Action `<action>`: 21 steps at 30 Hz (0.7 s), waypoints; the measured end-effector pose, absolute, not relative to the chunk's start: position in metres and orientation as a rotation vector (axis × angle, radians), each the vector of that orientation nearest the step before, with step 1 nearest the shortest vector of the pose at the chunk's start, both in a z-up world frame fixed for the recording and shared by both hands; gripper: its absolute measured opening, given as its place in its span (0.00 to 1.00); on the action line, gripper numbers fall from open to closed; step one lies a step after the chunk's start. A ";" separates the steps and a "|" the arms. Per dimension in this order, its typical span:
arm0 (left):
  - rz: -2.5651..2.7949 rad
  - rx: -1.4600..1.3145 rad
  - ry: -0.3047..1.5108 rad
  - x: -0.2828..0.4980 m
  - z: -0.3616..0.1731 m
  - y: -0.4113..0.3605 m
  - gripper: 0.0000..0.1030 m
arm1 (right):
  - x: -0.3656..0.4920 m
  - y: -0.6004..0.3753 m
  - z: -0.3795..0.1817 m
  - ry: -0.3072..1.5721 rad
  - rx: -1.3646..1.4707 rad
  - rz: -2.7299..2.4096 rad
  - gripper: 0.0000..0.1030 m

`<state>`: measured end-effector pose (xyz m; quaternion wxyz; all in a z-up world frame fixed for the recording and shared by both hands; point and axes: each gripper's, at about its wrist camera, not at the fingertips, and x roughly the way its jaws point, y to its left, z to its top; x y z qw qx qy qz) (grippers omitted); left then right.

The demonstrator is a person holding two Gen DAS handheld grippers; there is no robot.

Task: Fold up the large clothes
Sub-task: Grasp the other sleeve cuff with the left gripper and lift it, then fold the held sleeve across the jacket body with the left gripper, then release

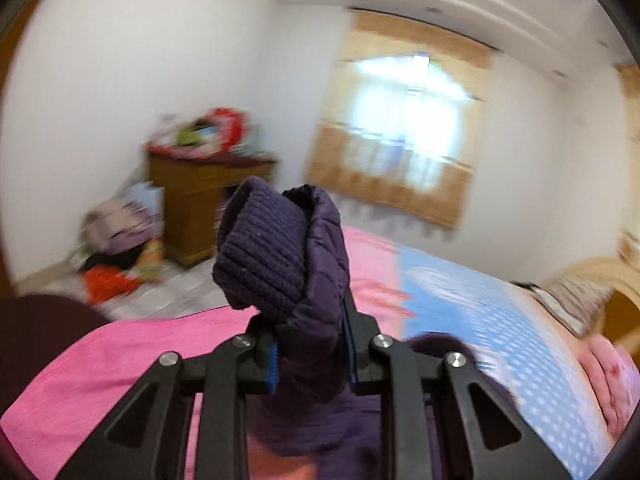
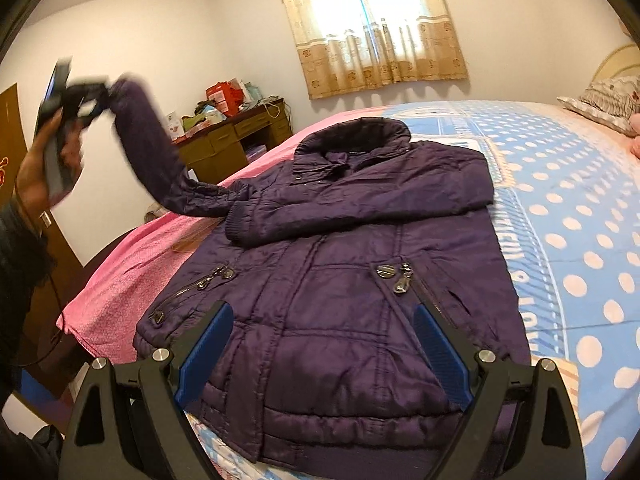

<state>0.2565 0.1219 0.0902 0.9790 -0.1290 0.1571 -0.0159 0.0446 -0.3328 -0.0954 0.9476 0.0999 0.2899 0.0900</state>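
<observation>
Jacket (image 2: 352, 280), purple quilted, front up, laid flat across the near end of a bed (image 2: 560, 208) on a blue polka-dot sheet, collar toward the window. Right sleeve (image 2: 360, 204) already folded across the chest, ribbed cuff resting near the middle.

Left sleeve (image 2: 148, 140): raised off the bed, arcing up from the shoulder; its ribbed cuff (image 1: 264, 252) is pinched between the narrowed pads of the left gripper (image 1: 312, 356), a hand (image 2: 36, 168) holding the tool. Judged purpose: lift clear, then carry across the chest over the first sleeve.

Right gripper (image 2: 324, 348): jaws wide, nothing between them, poised above the hem, likely ready to steady the body.

Margins: jacket's left side lies near the bed edge over a pink blanket (image 2: 132, 276); ample open sheet on the other side. Wooden desk (image 2: 236, 136) stands beyond, well apart.
</observation>
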 end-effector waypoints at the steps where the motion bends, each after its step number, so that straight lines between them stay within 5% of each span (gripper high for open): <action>1: -0.074 -0.237 0.309 0.263 0.094 0.096 0.24 | 0.043 -0.335 -0.097 0.589 0.207 0.179 0.89; 6: -0.277 -0.127 0.336 0.263 0.075 -0.024 0.25 | 0.038 -0.349 -0.104 0.596 0.224 0.143 0.89; 9: -0.333 -0.040 0.405 0.260 0.039 -0.090 0.46 | 0.036 -0.357 -0.111 0.616 0.240 0.120 0.89; 11: -0.394 0.024 0.460 0.256 0.014 -0.124 0.71 | 0.033 -0.364 -0.115 0.625 0.241 0.096 0.89; 14: -0.475 0.091 0.460 0.230 0.000 -0.140 0.81 | 0.031 -0.375 -0.121 0.637 0.258 0.066 0.89; 16: -0.504 0.138 0.437 0.216 -0.004 -0.132 0.98 | 0.033 -0.381 -0.122 0.644 0.274 0.056 0.89; 21: -0.424 0.229 0.376 0.211 -0.008 -0.107 1.00 | 0.053 -0.392 -0.091 0.631 0.279 0.107 0.89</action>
